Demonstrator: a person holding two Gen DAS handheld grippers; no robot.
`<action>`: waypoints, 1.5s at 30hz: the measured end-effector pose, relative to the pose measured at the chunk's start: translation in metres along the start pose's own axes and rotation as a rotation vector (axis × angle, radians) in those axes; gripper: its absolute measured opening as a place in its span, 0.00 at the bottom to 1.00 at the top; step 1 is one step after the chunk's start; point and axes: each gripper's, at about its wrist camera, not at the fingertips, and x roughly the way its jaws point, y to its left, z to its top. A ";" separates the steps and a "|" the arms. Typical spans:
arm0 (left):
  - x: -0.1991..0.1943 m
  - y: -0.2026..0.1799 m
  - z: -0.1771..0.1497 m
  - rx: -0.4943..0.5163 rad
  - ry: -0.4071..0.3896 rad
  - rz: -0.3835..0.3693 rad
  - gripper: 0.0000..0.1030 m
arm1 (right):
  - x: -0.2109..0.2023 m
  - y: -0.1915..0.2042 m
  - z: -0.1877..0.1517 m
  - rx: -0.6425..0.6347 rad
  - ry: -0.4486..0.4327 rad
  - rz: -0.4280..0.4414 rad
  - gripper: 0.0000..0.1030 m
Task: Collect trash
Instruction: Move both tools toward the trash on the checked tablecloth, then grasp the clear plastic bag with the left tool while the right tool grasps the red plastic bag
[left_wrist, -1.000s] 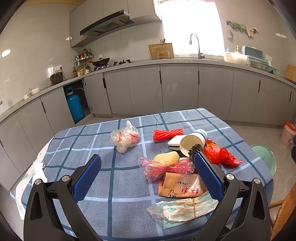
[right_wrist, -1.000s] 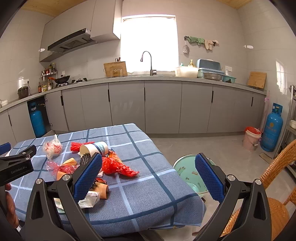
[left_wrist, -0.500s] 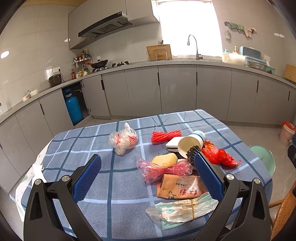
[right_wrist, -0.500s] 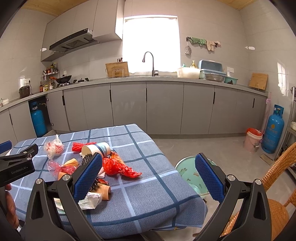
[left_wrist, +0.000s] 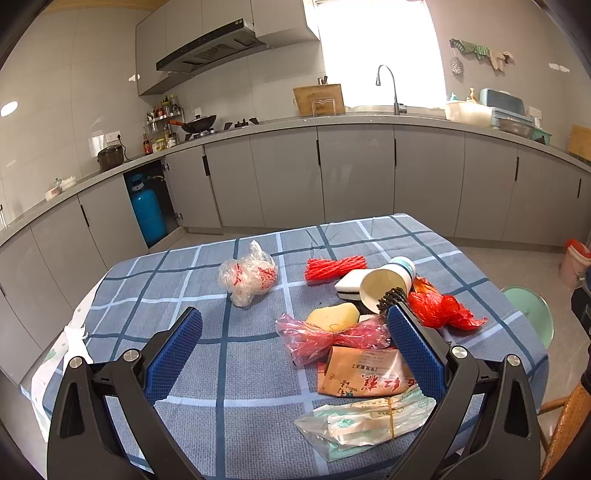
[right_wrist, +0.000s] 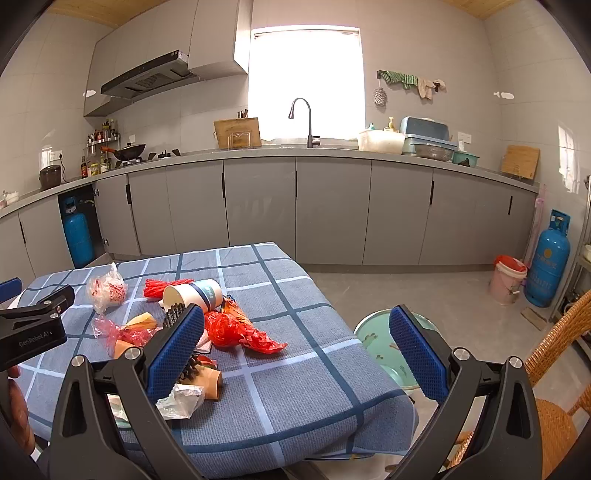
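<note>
Trash lies scattered on a blue checked tablecloth (left_wrist: 207, 295): a clear bag with red print (left_wrist: 248, 277), a red ribbed bundle (left_wrist: 334, 267), a tipped paper cup (left_wrist: 386, 282), a red plastic bag (left_wrist: 439, 310), a pink wrapper (left_wrist: 328, 336), a yellow piece (left_wrist: 332, 317), a brown packet (left_wrist: 364, 373) and a clear wrapper (left_wrist: 365, 421). My left gripper (left_wrist: 295, 350) hovers open above the near side of the table, empty. My right gripper (right_wrist: 295, 350) is open over the table's right edge, empty. A green bin (right_wrist: 380, 347) stands on the floor by the table.
Grey kitchen cabinets (right_wrist: 332, 214) run along the back wall. A pink bucket (right_wrist: 508, 278) and a blue gas cylinder (right_wrist: 548, 258) stand at the right. A wicker chair (right_wrist: 557, 373) is near my right gripper. The left gripper's body (right_wrist: 33, 328) shows in the right wrist view.
Both views have shifted slightly; the cameras drew back and rose a little. Both grippers stay open and the trash has not moved.
</note>
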 end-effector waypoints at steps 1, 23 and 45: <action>0.001 0.001 0.000 0.000 0.002 -0.001 0.96 | 0.001 0.000 0.000 0.000 0.002 0.001 0.96; 0.096 0.060 0.000 -0.053 0.154 0.144 0.96 | 0.101 0.021 -0.003 -0.047 0.121 0.112 0.95; 0.253 0.072 0.023 0.034 0.267 0.133 0.95 | 0.201 0.045 -0.011 -0.084 0.281 0.154 0.86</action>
